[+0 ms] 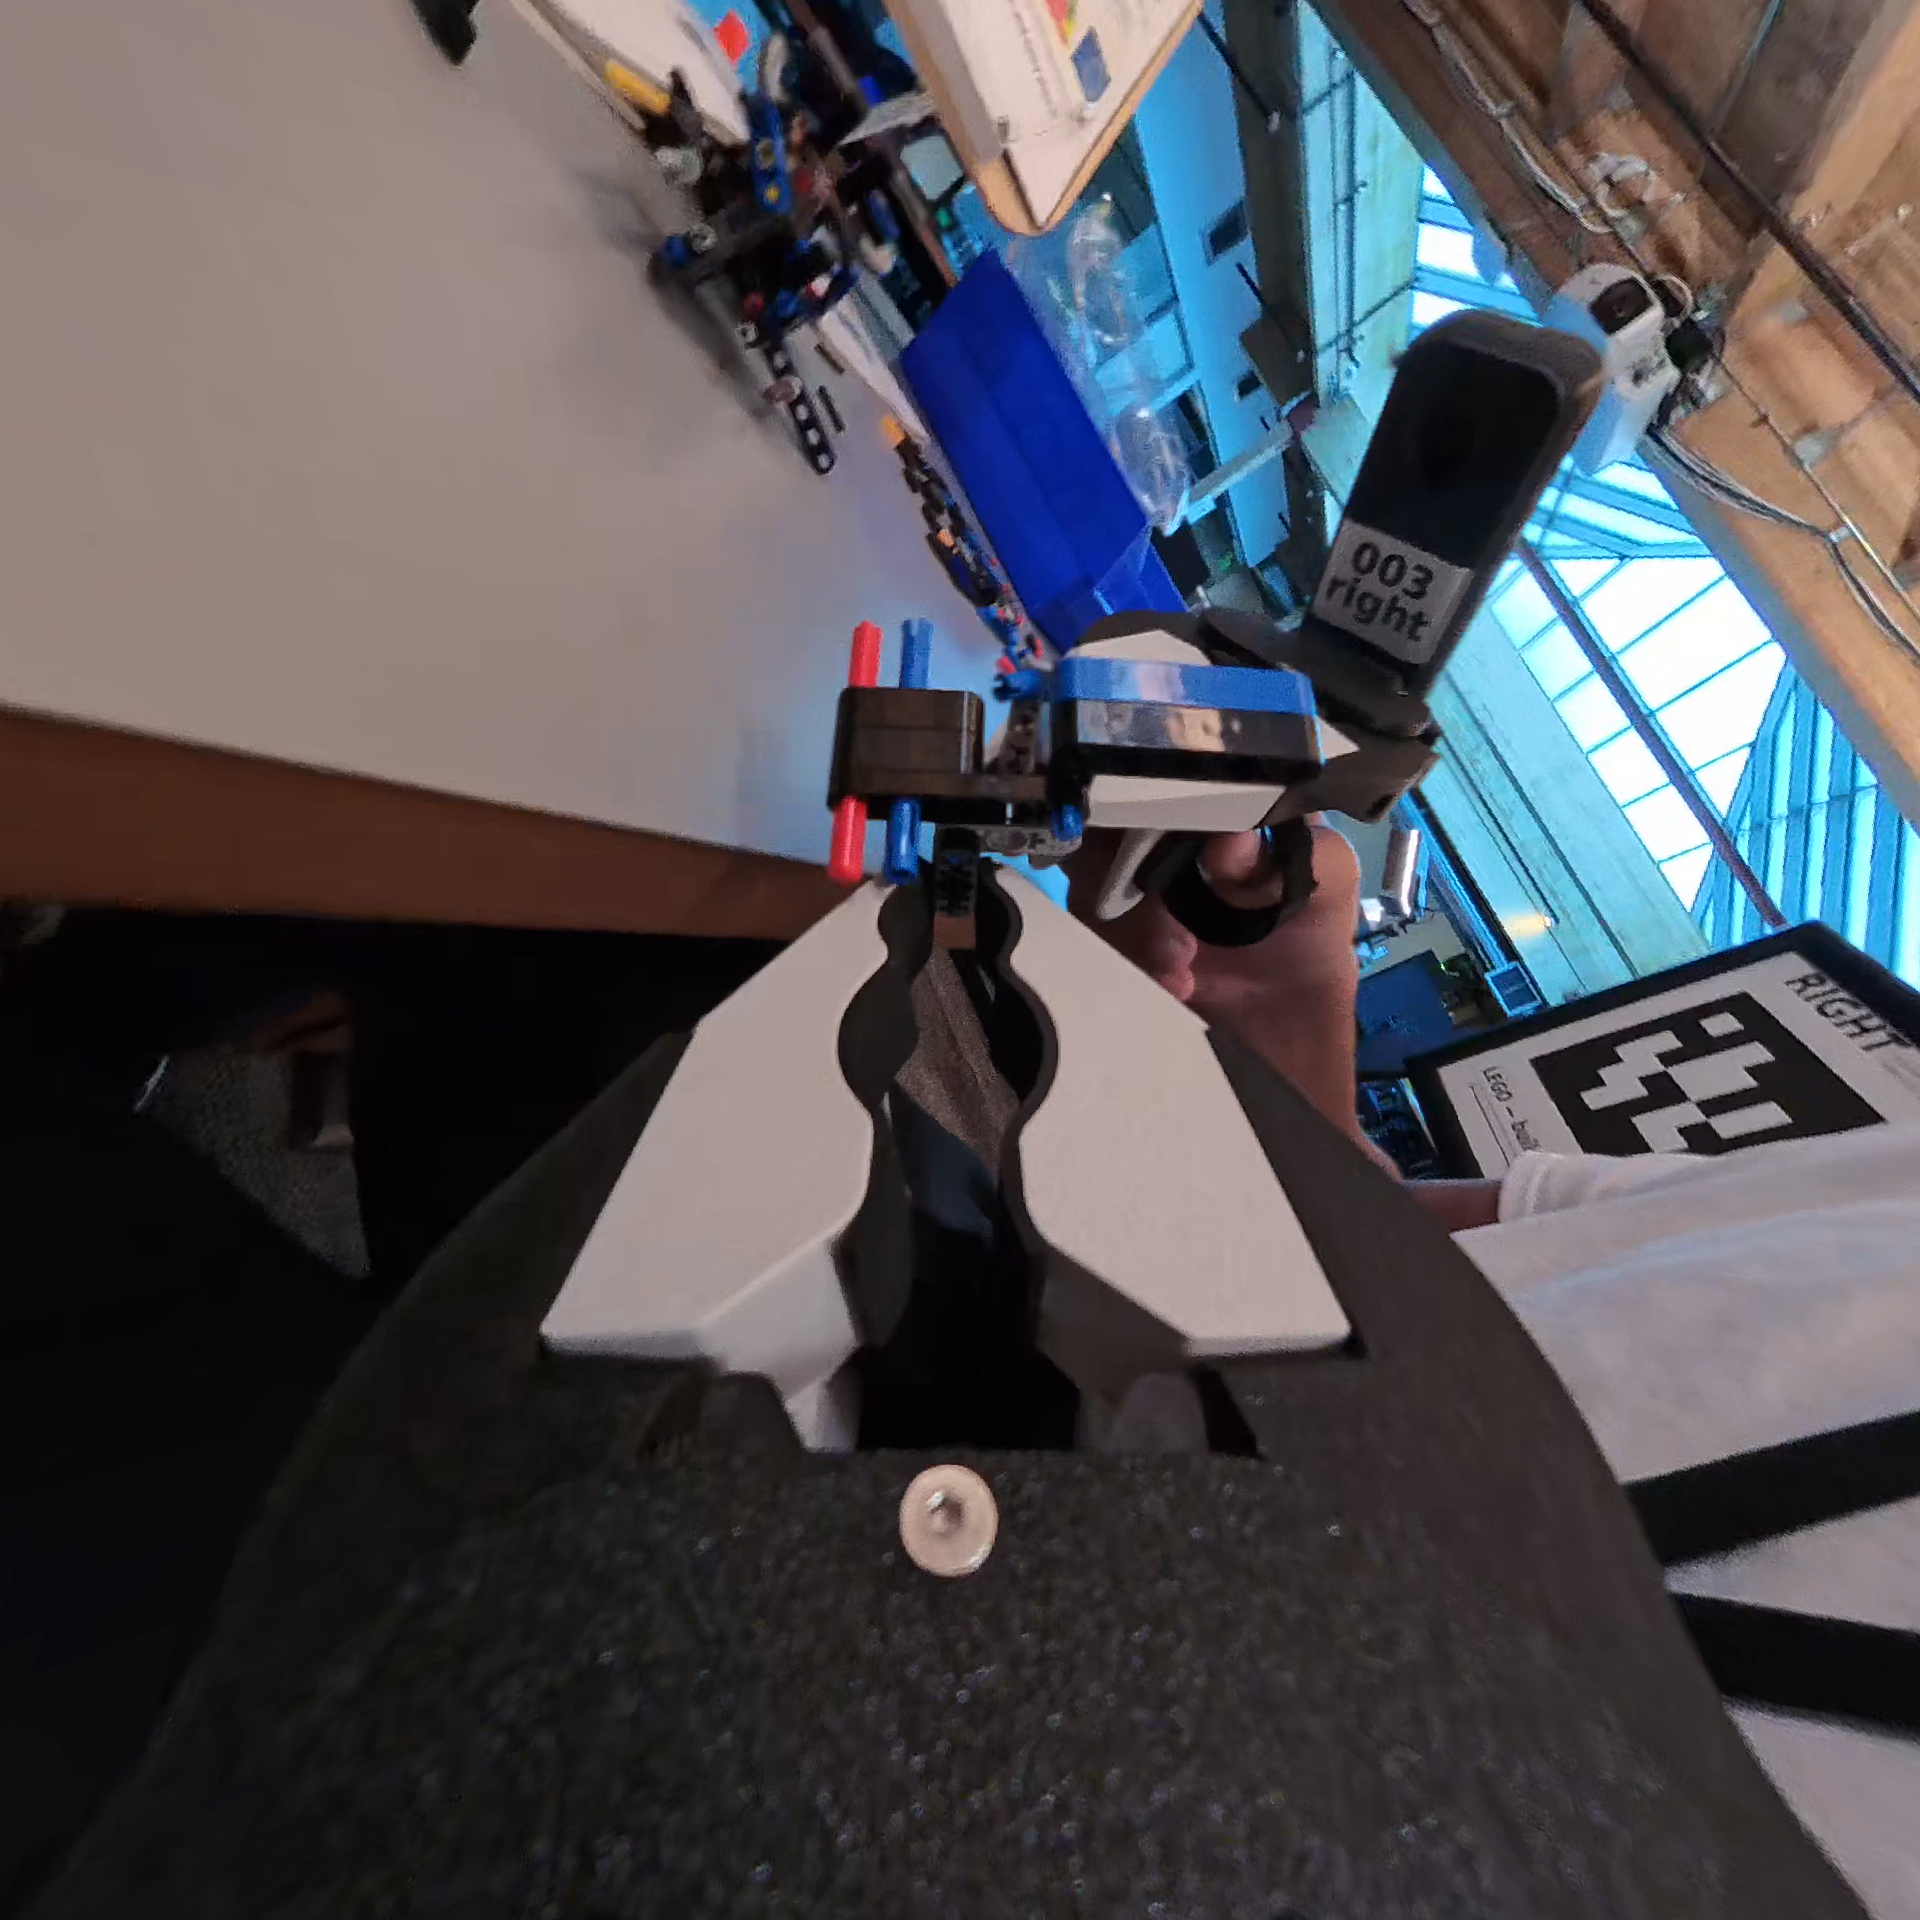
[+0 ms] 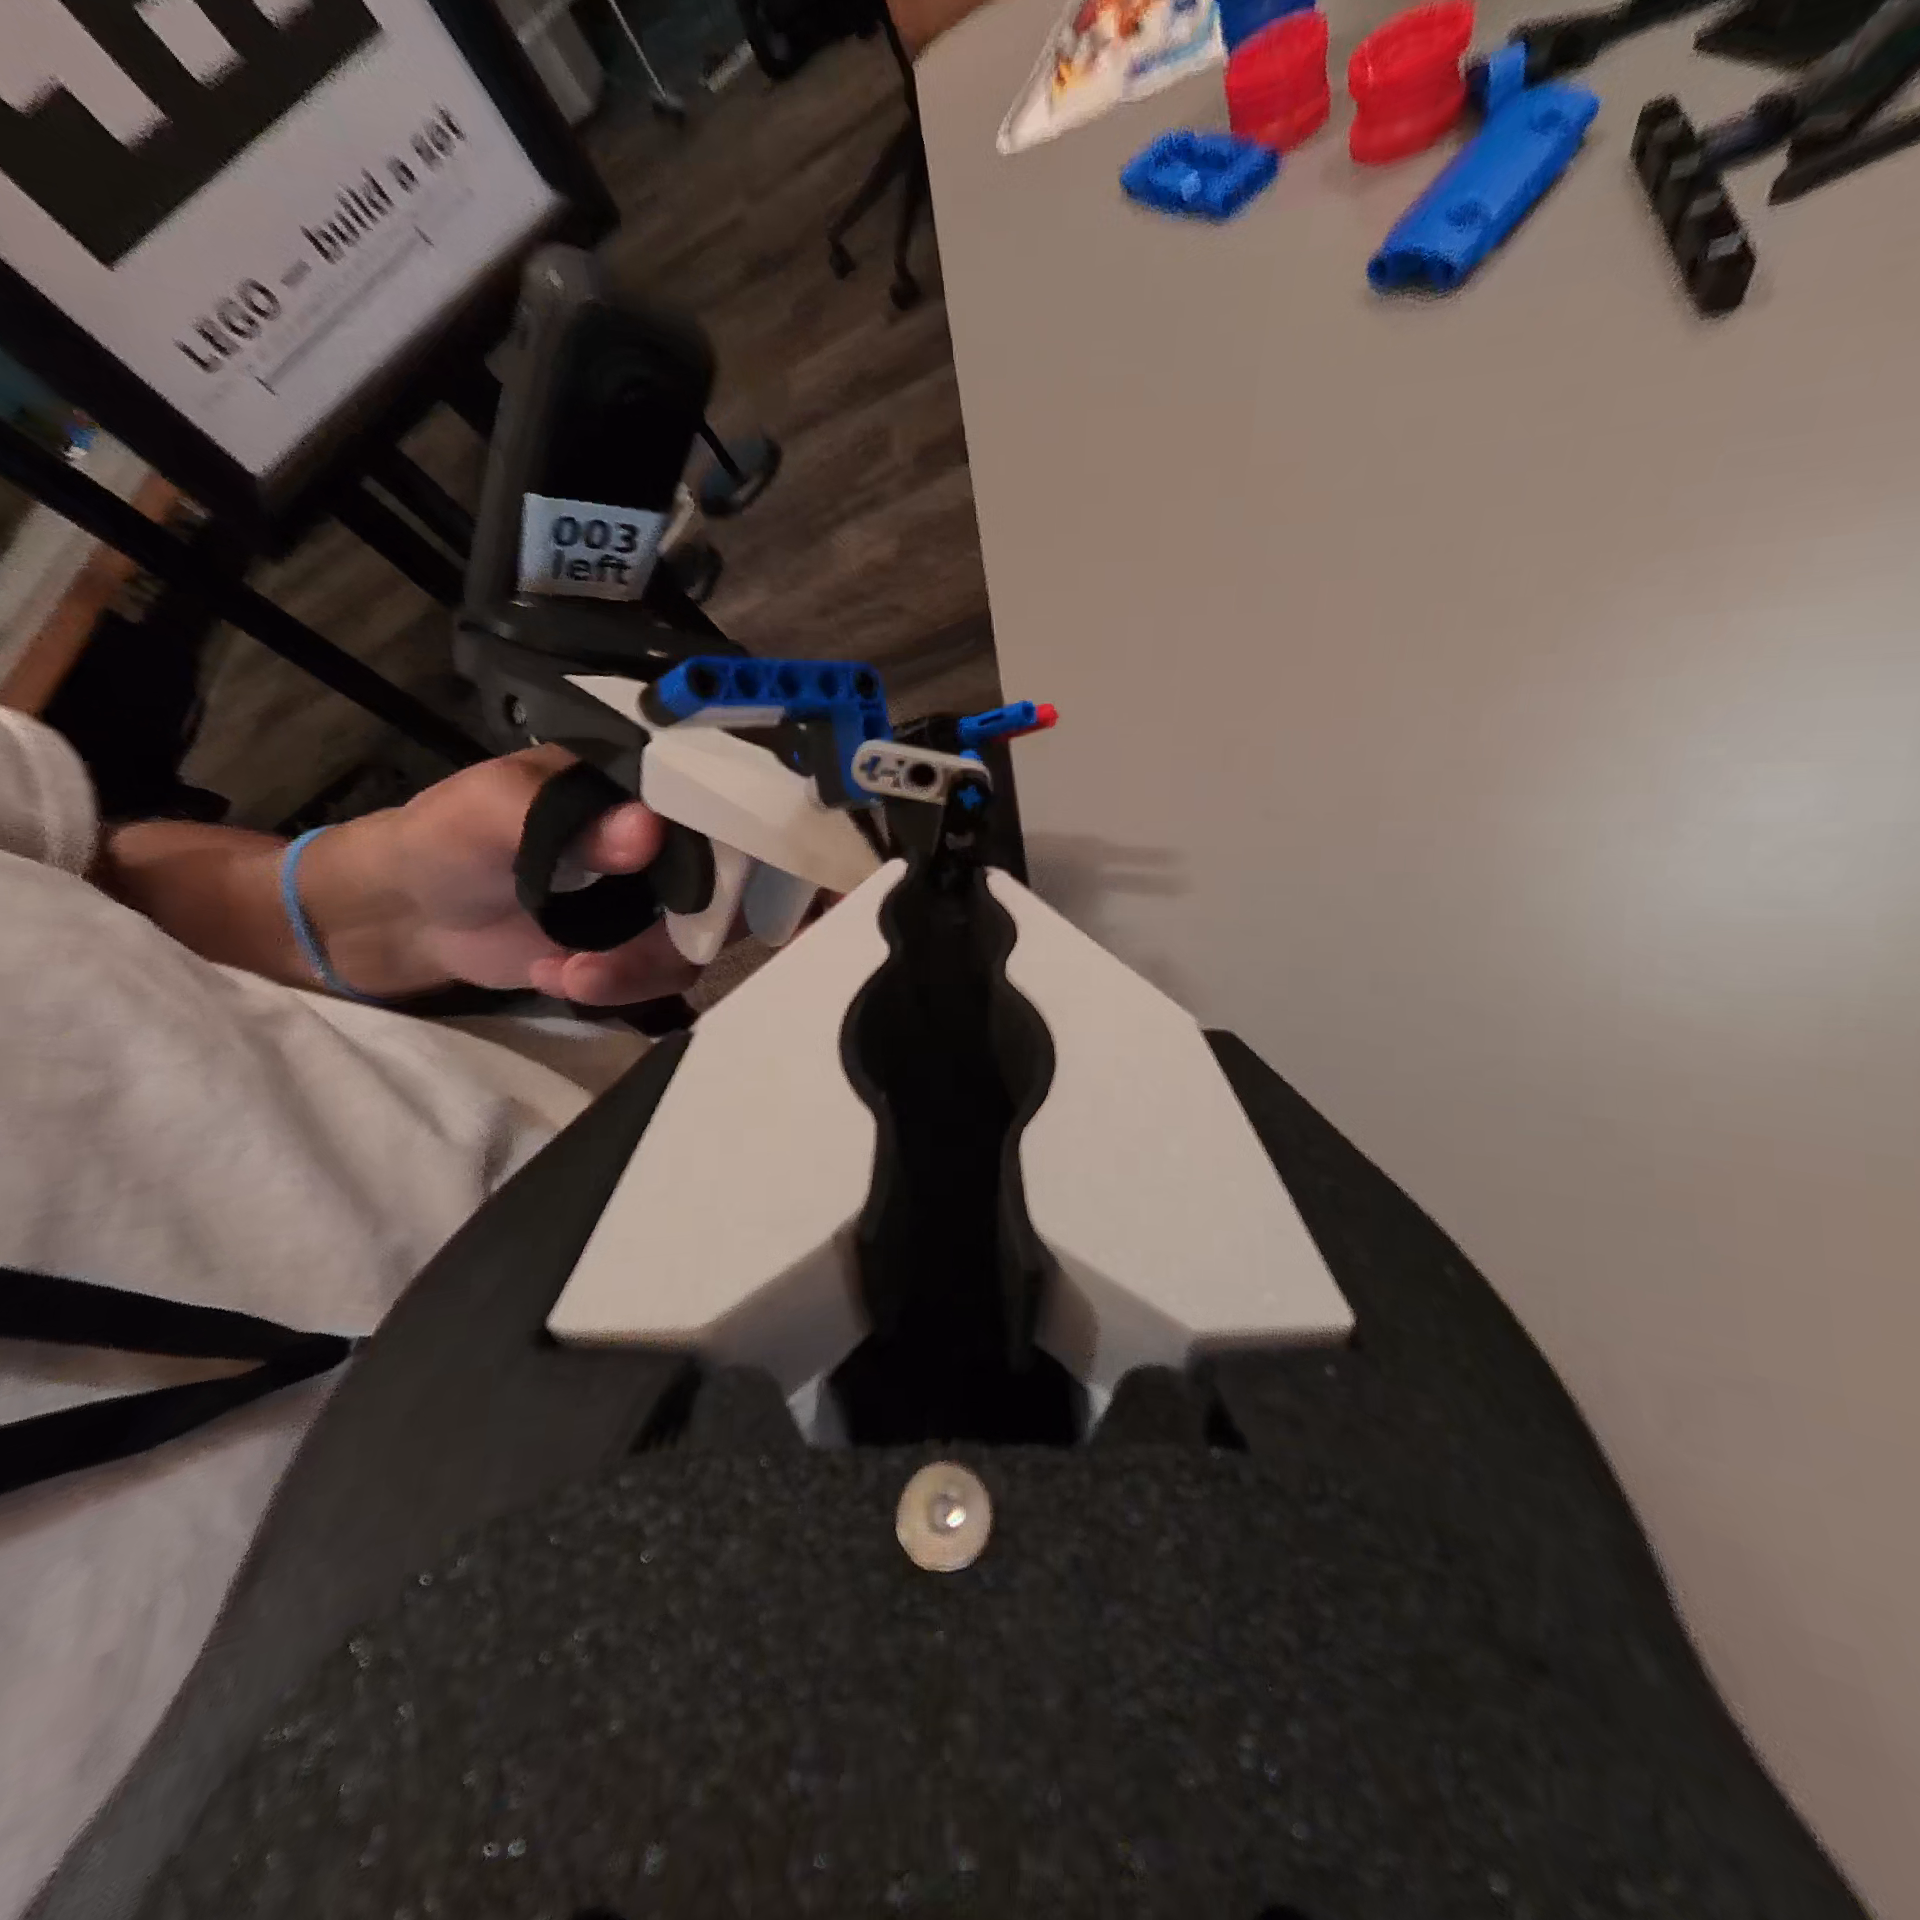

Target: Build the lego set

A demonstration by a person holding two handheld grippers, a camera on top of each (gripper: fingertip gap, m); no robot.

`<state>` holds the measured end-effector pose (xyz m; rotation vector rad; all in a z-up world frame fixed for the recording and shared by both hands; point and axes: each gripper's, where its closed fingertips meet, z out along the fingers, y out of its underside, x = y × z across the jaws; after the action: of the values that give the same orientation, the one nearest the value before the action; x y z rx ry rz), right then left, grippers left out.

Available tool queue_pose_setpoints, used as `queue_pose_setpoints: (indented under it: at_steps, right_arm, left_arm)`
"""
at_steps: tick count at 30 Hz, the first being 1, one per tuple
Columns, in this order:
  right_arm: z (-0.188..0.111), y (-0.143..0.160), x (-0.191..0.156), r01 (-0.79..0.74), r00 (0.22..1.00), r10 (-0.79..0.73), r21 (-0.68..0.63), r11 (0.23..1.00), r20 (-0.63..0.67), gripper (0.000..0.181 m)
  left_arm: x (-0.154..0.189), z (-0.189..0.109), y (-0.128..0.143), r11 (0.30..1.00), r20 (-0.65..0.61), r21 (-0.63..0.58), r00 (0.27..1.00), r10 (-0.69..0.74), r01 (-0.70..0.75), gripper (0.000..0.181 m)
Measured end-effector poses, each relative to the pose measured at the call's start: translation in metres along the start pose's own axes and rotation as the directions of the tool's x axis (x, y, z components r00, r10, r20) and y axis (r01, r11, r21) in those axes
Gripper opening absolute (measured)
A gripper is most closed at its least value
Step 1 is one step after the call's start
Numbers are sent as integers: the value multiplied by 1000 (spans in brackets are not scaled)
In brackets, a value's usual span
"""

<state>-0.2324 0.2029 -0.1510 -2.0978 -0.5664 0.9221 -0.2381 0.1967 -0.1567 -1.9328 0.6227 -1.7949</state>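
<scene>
A small lego assembly (image 1: 1039,748) of black and blue beams, with a red pin and blue pins sticking through a black block (image 1: 904,743), is held in the air just off the white table's edge. My left gripper (image 1: 951,899) is shut on a black part at its underside. My right gripper (image 1: 1049,753) reaches in from the right, its fingers closed along the blue and black beam (image 1: 1184,717). In the right wrist view my right gripper (image 2: 951,883) pinches the black end of the assembly (image 2: 920,774). The left gripper (image 2: 831,821) comes from the left beneath a blue angled beam (image 2: 779,691).
The white table (image 2: 1455,727) carries loose parts at its far end: two red round pieces (image 2: 1340,88), blue pieces (image 2: 1486,187) and black pieces (image 2: 1688,208). The left wrist view shows a blurred pile of parts (image 1: 758,229), a blue bin (image 1: 1018,447) and a framed sign (image 1: 1683,1070). Less than 4 cm separates the two grippers' tips.
</scene>
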Motion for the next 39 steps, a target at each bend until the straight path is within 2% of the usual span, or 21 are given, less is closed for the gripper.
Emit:
queue_pose_setpoints:
  at_steps: [3,7,13,20,23,26,31,39]
  right_arm:
    - [-27,-24,0,53,998,-55,104,993,17,6]
    - [-67,-53,4,99,994,-107,278,956,13,6]
    - [-93,-62,24,32,999,-26,402,915,-23,6]
    - [-116,-63,44,2,999,20,435,901,-46,6]
    - [-124,-61,47,4,1000,4,442,897,-16,6]
    - [-137,-60,57,14,1000,-6,457,889,-20,6]
    - [-133,-51,56,43,999,-51,398,917,11,6]
    - [-134,-38,60,71,996,-86,350,934,29,6]
  left_arm:
    - [19,0,-15,997,-108,-54,993,56,-62,6]
    - [44,21,-24,932,-275,-269,947,166,-242,6]
    - [61,72,-57,885,-378,-321,902,208,-338,6]
    - [64,110,-66,858,-441,-325,866,234,-397,6]
    - [64,113,-61,824,-486,-374,847,216,-425,6]
    - [59,114,-53,757,-503,-452,836,221,-472,6]
    - [61,122,-47,719,-529,-516,833,160,-465,6]
    - [57,126,-42,683,-541,-548,827,152,-484,6]
